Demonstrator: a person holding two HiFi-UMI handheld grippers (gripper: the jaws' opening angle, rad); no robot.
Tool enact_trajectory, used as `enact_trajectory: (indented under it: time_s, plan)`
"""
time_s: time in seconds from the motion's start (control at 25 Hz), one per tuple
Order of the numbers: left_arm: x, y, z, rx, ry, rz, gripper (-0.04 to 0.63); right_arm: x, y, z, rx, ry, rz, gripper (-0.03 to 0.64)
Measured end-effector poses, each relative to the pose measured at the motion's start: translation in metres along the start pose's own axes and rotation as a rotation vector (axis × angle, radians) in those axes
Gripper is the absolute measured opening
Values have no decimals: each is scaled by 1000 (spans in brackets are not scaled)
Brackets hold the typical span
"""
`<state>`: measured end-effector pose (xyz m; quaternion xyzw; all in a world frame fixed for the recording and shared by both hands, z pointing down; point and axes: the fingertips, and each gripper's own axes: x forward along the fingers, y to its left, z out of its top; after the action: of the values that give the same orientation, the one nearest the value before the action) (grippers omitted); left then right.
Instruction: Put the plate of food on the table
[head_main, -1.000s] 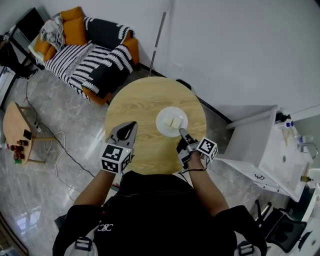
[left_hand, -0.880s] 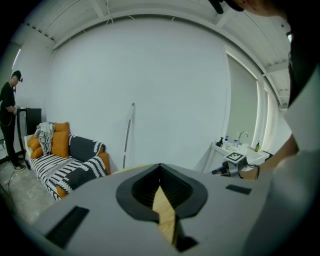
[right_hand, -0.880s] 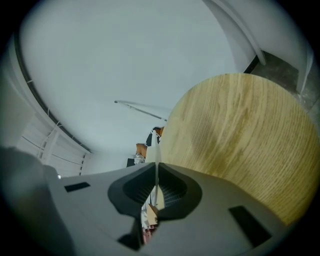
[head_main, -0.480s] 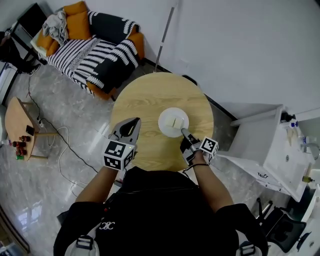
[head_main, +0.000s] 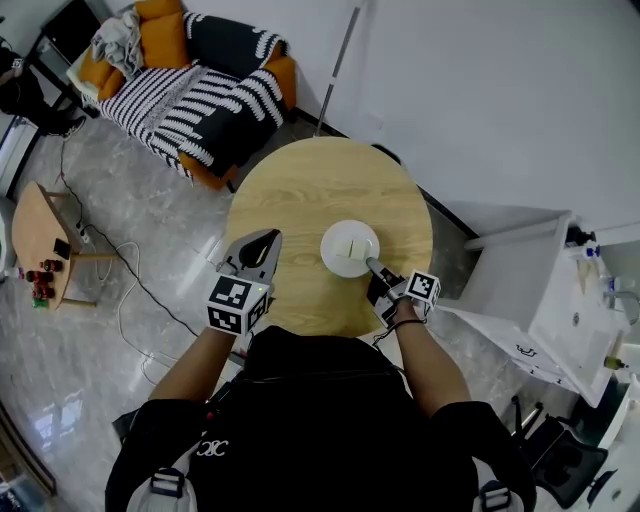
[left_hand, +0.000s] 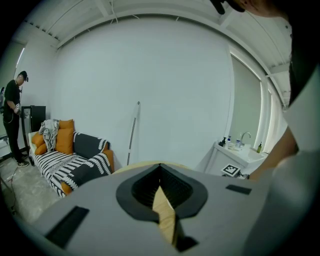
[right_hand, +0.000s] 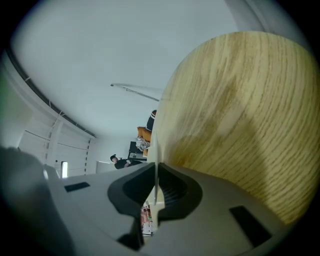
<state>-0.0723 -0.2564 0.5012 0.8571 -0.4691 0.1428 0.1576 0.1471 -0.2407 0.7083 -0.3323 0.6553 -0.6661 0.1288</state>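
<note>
right gripper (head_main: 372, 266) (right_hand: 155, 186): jaws pinched on the near rim of the white plate (head_main: 333, 259) (right_hand: 154, 145), which shows edge-on in the right gripper view. plate carries pale food pieces (head_main: 351, 243) and sits over the round wooden table (head_main: 300, 200) (right_hand: 240, 125), right of centre; contact with the tabletop cannot be judged. left gripper (head_main: 268, 238) (left_hand: 160, 167): jaws together, nothing between them, over the table's near-left edge, well apart from the plate.

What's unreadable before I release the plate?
- What the pale food on the round white plate is: too small in head view.
- Plate touching the round wooden table or hovering: head view looks straight down.
- Plate's top in right gripper view: edge-on between the right tongs.
</note>
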Motion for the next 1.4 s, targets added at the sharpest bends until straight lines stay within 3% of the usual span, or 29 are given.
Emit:
enact_trajectory:
  time_s: [0.56,0.84,0.96,1.2,1.4]
  plan:
    - [8,-8,4,34,17,4,6,-2,-16,-18,67,38,-14,32]
    - [9,-8,6,39,18,11,6,-1,-22,-17,50,51,-47,31]
    - [11,-11,7,41,17,6,7,1,-26,-14,16,46,-142,31]
    - [15,-16,6,47,18,-6,7,2,-37,-19,-92,88,-423,43]
    - [13,-17,7,50,10,-13,6,-1,-39,-13,-309,153,-659,77]
